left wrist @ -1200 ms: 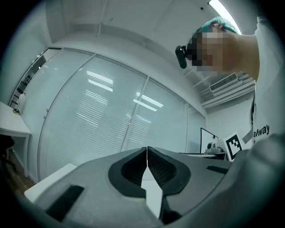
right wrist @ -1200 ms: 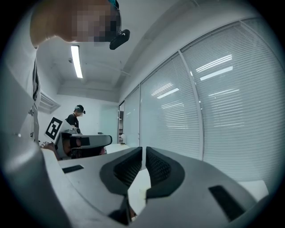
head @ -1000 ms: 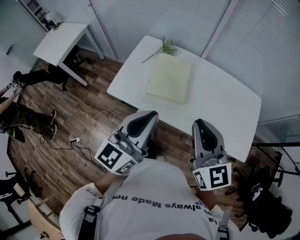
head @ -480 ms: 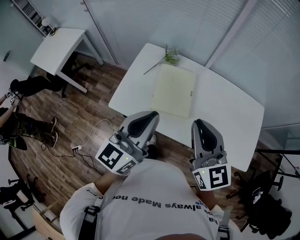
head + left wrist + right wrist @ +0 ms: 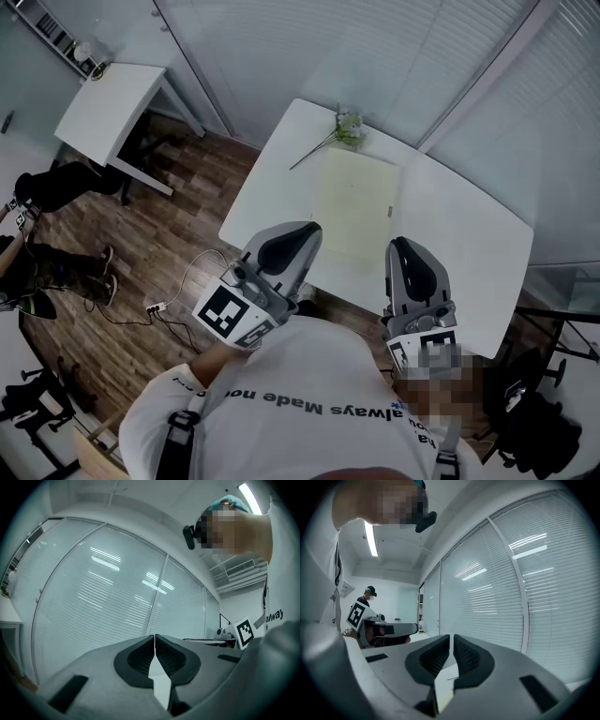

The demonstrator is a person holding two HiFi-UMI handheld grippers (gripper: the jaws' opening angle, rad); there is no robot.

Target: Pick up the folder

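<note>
The pale-yellow flat rectangular folder [image 5: 354,202] on the white table [image 5: 459,253] looks light and slick, best pinched at its near edge; left gripper [image 5: 292,236] and right gripper [image 5: 405,251] jaws are together, empty.

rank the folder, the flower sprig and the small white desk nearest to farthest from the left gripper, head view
1. folder, on the table just ahead of the left gripper.
2. flower sprig, at that table's far edge.
3. small white desk, across the floor at upper left.

folder [image 5: 354,202] and table [image 5: 469,234] nearer, lower in view (person [image 5: 300,398] stepped forward)
</note>
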